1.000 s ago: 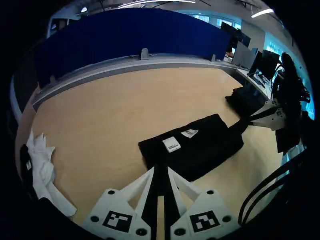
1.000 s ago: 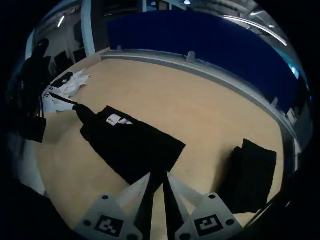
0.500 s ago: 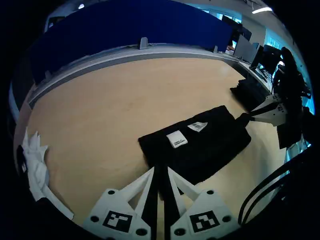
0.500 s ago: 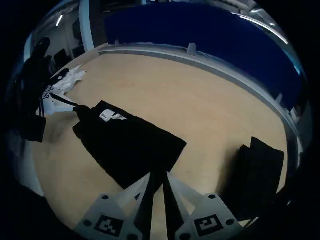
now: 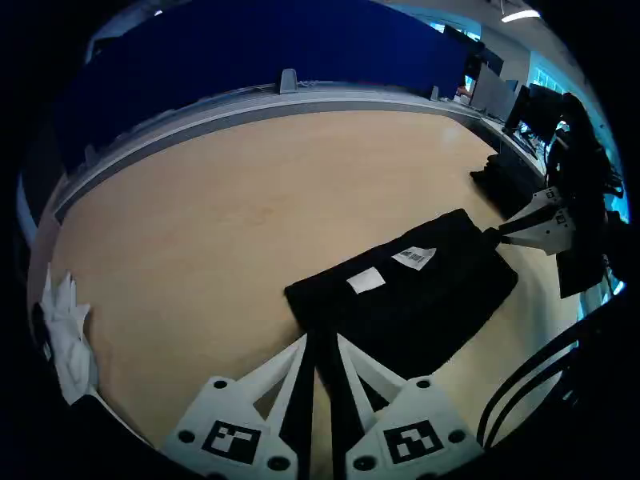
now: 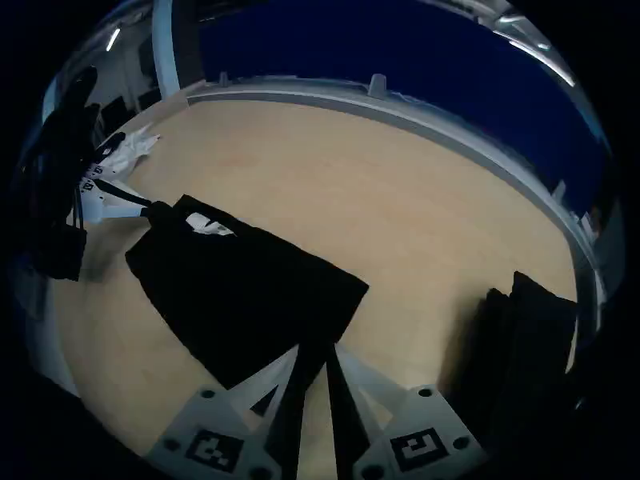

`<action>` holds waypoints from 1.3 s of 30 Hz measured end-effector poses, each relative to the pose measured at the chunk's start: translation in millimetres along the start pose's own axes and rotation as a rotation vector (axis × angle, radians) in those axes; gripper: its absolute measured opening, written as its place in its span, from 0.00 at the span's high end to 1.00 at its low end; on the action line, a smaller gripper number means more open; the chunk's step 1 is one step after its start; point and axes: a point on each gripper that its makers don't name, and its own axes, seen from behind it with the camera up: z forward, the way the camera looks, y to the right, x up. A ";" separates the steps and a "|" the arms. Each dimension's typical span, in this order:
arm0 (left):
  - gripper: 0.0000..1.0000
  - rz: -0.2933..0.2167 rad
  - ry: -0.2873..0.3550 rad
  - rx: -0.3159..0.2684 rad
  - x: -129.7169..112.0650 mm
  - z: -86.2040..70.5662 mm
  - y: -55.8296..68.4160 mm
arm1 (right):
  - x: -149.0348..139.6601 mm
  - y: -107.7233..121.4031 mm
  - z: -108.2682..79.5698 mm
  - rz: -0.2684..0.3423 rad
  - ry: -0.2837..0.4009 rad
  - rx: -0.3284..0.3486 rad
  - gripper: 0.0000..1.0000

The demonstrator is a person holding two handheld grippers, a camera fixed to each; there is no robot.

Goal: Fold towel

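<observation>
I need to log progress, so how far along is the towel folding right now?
Done: the black towel looks folded into a long band on the table, tags up. In hand: the left gripper and right gripper each pinch one end. Left: probably a fold end to end, then onto the stack of dark folded cloth.

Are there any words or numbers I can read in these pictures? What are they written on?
No text can be read here.
The white tags on the black towel: printing too small and blurred to read.
The square markers on the left gripper and the right gripper: black-and-white patterns, no letters or numbers.
</observation>
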 end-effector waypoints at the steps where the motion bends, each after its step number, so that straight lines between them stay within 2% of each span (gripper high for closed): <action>1: 0.88 0.001 -0.001 0.002 0.0 1.1 -0.8 | -0.4 1.1 1.6 0.000 -0.001 -0.003 0.82; 7: 0.79 0.014 0.000 0.020 3.4 7.1 -7.5 | 1.8 8.9 9.6 -0.007 -0.004 -0.032 0.76; 12: 0.68 0.032 0.011 0.041 9.9 10.4 -14.8 | 6.5 16.9 14.0 -0.029 -0.002 -0.069 0.59; 19: 0.59 0.043 0.021 0.066 18.9 13.9 -25.0 | 15.8 25.4 18.0 -0.048 0.020 -0.110 0.45; 22: 0.49 0.048 0.029 0.080 23.7 15.2 -29.7 | 22.7 31.7 17.9 -0.037 0.041 -0.133 0.35; 25: 0.37 0.061 0.035 0.097 28.4 16.1 -34.6 | 30.0 41.0 17.1 -0.020 0.062 -0.163 0.20; 29: 0.14 0.082 0.049 0.121 36.1 15.6 -42.0 | 37.2 50.3 15.6 -0.001 0.080 -0.186 0.04; 30: 0.13 0.085 0.055 0.125 38.1 14.7 -43.5 | 38.6 52.1 14.9 0.002 0.084 -0.189 0.00; 39: 0.12 0.072 0.067 0.123 40.0 8.8 -48.9 | 45.2 58.5 7.1 0.014 0.111 -0.201 0.00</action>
